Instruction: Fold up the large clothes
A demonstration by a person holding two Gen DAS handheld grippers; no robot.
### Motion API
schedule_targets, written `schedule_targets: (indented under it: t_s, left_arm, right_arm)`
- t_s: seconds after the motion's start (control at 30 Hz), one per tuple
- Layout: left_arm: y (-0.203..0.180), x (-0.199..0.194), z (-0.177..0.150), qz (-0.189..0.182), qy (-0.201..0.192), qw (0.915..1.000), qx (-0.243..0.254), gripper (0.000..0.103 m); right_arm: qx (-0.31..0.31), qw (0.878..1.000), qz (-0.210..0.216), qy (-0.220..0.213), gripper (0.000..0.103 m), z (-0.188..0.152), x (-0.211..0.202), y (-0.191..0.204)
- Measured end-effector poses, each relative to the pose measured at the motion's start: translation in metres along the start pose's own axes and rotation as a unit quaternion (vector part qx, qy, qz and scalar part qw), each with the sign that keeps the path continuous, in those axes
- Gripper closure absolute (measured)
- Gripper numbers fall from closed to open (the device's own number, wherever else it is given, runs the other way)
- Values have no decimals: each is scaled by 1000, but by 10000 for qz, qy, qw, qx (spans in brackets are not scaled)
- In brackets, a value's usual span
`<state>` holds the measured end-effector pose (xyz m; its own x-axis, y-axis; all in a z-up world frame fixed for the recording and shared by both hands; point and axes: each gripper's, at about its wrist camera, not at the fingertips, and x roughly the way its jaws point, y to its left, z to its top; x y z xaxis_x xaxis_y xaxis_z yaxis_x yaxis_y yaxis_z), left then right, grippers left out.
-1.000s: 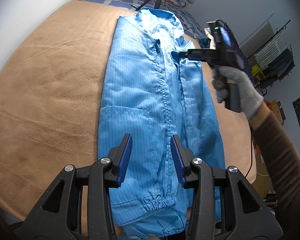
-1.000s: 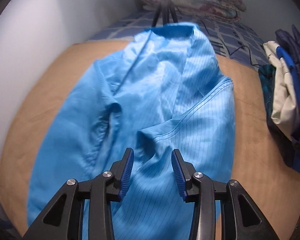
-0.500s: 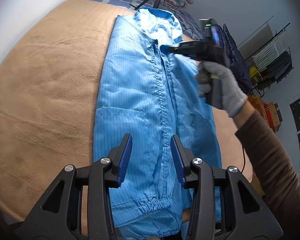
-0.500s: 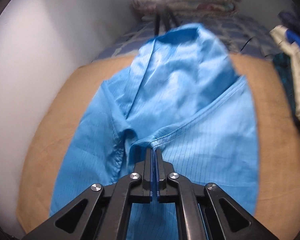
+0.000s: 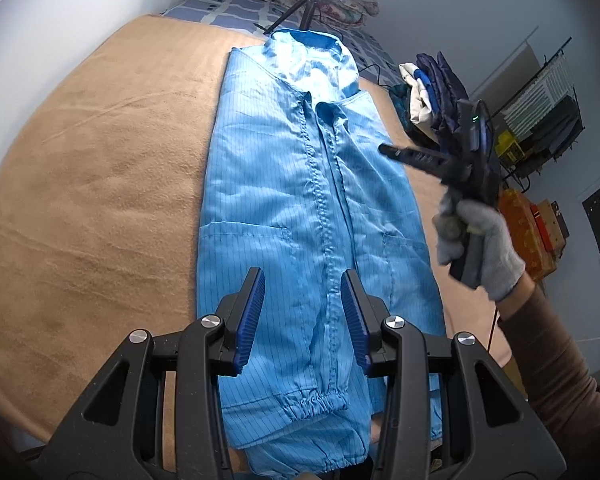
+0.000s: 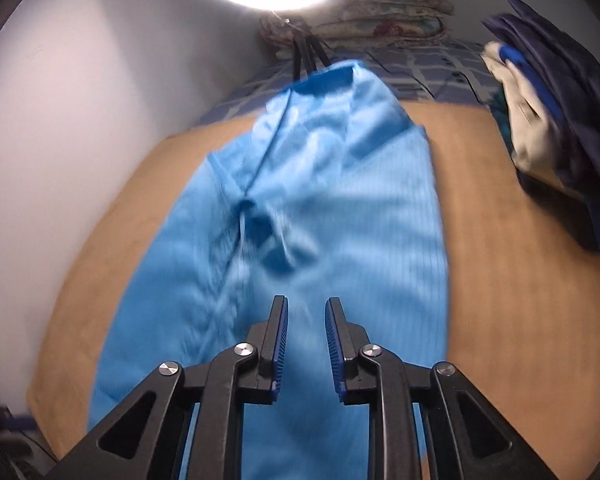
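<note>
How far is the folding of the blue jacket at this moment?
Done: the blue jacket lies lengthwise on the tan blanket, both sleeves folded in over the front. In hand: nothing; the right gripper, its jaws just opening, is empty above the cloth, and the left gripper hovers open. Left: folding it crosswise, hem toward collar.

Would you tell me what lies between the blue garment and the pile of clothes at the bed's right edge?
Only a bare strip of the tan blanket separates the blue garment from the pile of clothes; the right wrist view shows it best.
</note>
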<state>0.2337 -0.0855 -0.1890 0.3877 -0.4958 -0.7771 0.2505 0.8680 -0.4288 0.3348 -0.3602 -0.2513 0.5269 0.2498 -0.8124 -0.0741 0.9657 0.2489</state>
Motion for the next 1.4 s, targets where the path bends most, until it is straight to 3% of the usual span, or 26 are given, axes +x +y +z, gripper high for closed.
schedule_targets:
  t_s: [0.13, 0.2, 0.27, 0.47, 0.6, 0.7, 0.77, 0.9, 1.0, 1.07, 1.17, 1.23, 1.33, 1.37, 1.4]
  left_arm:
    - [-5, -5, -5, 20, -30, 9999, 97, 63]
    - [-4, -6, -6, 55, -52, 9999, 104, 63]
    - [-3, -8, -7, 117, -79, 9998, 143, 63]
    - [8, -14, -12, 340, -212, 9990, 192, 63]
    - [18, -14, -27, 385, -283, 9984, 288, 63]
    - [24, -2, -42, 399, -97, 9988, 255, 63]
    - [24, 8, -52, 281, 85, 9993, 211, 63]
    - [14, 26, -68, 402, 227, 9977, 498, 63]
    - [14, 46, -80, 453, 481, 9964, 535, 63]
    - [14, 59, -89, 518, 627, 9949, 595, 63]
    - [5, 60, -97, 738, 516, 9893, 1150, 63]
    - [2, 51, -98, 673, 497, 9896, 1174, 63]
    - [13, 30, -90, 395, 306, 9959, 752, 59]
    - [20, 22, -87, 333, 214, 9979, 506, 45]
    - [30, 14, -85, 244, 90, 9994, 230, 36]
  right_arm:
    - [-184, 9995, -182, 192, 84, -15, 24, 13]
    - [-585, 9959, -584, 379, 83, -21, 47, 26]
    - [-693, 9947, -712, 271, 82, -23, 44, 29]
    - [-248, 9995, -167, -77, 77, -37, -28, 24]
    - [-285, 9994, -147, -119, 77, -79, -84, 30]
    - [-208, 9998, -36, -58, 77, -112, -105, 33]
    - [-254, 9997, -36, 16, 77, -138, -112, 41]
    - [-450, 9988, 16, 213, 77, -181, -107, 65]
    - [-535, 9976, 130, 419, 77, -196, -89, 77]
    - [-810, 9952, -44, 554, 77, -206, -76, 87]
    - [-992, 9934, -120, 570, 77, -207, -80, 91]
    - [-865, 9949, 53, 522, 74, -203, -94, 83]
    - [-589, 9978, 292, 118, 47, -200, -129, 64]
    - [-488, 9983, 329, -42, 39, -201, -142, 55]
    - [-369, 9987, 288, -179, 38, -200, -153, 43]
